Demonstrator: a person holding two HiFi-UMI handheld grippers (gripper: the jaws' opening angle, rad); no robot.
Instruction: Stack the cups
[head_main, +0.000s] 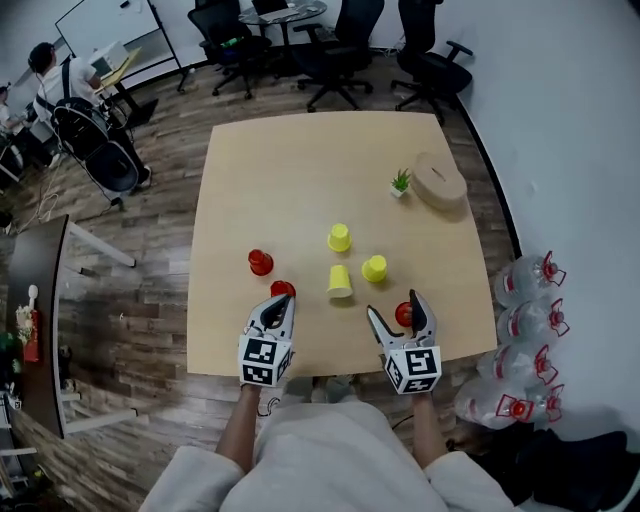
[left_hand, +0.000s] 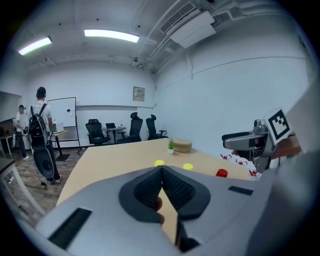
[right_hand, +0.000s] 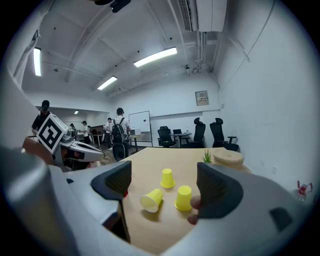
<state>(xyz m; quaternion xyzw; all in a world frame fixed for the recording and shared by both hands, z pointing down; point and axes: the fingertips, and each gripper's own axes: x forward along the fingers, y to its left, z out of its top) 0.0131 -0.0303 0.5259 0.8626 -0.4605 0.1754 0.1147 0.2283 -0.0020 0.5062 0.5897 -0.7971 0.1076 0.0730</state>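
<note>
Wood-plank flooring surrounds a square, light desk (head_main: 250, 170), with office chairs (head_main: 340, 45) at its far side and a cluster of red-capped water bottles (head_main: 525, 300) on the floor to the right. A small potted plant (head_main: 400, 182) and a round wooden box (head_main: 440, 180) sit near the far right corner.

Three yellow cups are grouped at the middle. The far yellow cup (head_main: 339, 237) and the right yellow cup (head_main: 375, 268) stand mouth-down, long axis vertical. The tipped yellow cup (head_main: 340, 281) lies on its side between them and the person. Its long axis runs near to far and its mouth points back toward the person.

Three red cups lie nearer. One red cup (head_main: 260, 262) stands alone on the left, apart from the grippers.

The left hand-held gripper (head_main: 284, 300) is clenched, its tips meeting. A second red cup (head_main: 283, 289) sits right at those tips, showing only as a red sliver in the narrow gap behind them. Whether it is pinched cannot be told.

The right hand-held gripper (head_main: 394, 303) is released, jaws wide apart. A third red cup (head_main: 404, 314) stands between them, close against the right-side jaw.
</note>
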